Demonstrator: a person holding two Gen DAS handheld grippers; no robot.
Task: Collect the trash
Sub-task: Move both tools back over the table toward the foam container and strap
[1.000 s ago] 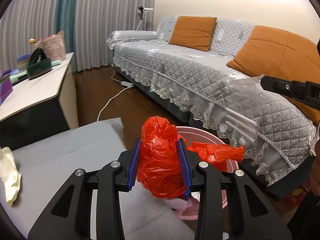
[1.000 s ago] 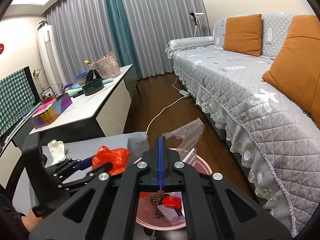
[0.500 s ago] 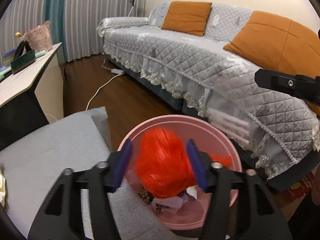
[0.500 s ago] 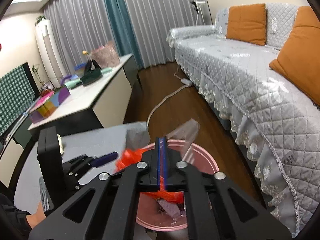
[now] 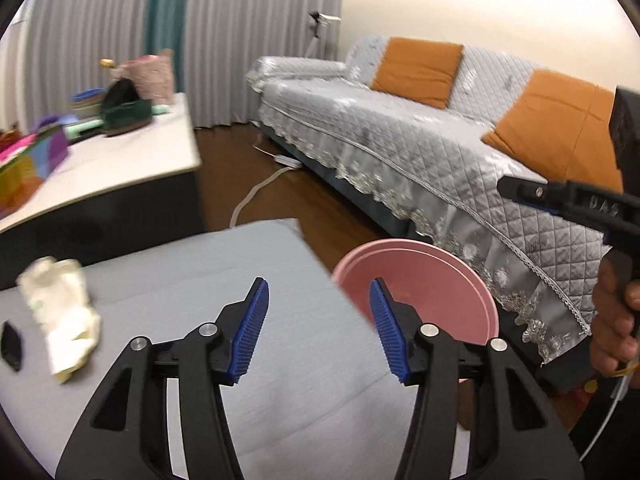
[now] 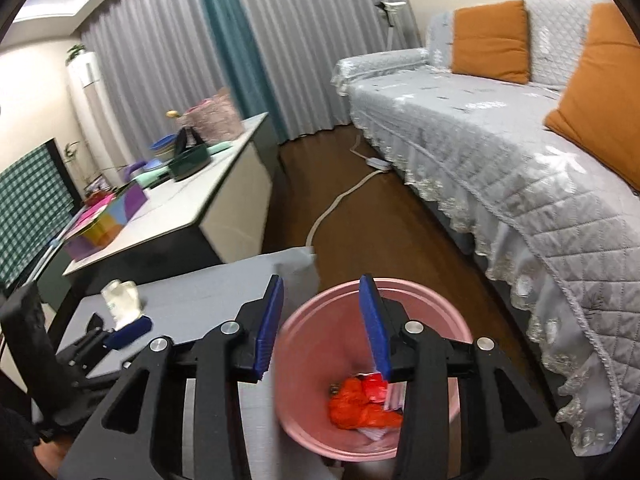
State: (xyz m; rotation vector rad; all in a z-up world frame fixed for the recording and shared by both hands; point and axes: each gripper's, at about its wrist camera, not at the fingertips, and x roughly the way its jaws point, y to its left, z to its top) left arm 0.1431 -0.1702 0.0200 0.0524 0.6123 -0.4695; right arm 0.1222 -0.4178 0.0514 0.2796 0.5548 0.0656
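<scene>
A pink bin stands on the floor beside the grey-covered table. Inside it lies a crumpled red plastic bag among other scraps. My right gripper hangs above the bin's near rim, its jaws opening with nothing between them. My left gripper is over the table's corner, left of the bin, jaws apart and closing on nothing. A crumpled white paper lies at the table's left, also visible in the right wrist view. Beside it sits a small black scrap.
A grey quilted sofa with orange cushions runs along the right. A white sideboard carrying boxes and bowls stands behind the table. A white cable trails over the wooden floor. A hand grips the right tool's handle.
The left gripper opened, the red bag fell into the bin, and the gripper swung left over the table. The right gripper went from shut to open and the clear plastic bag left it.
</scene>
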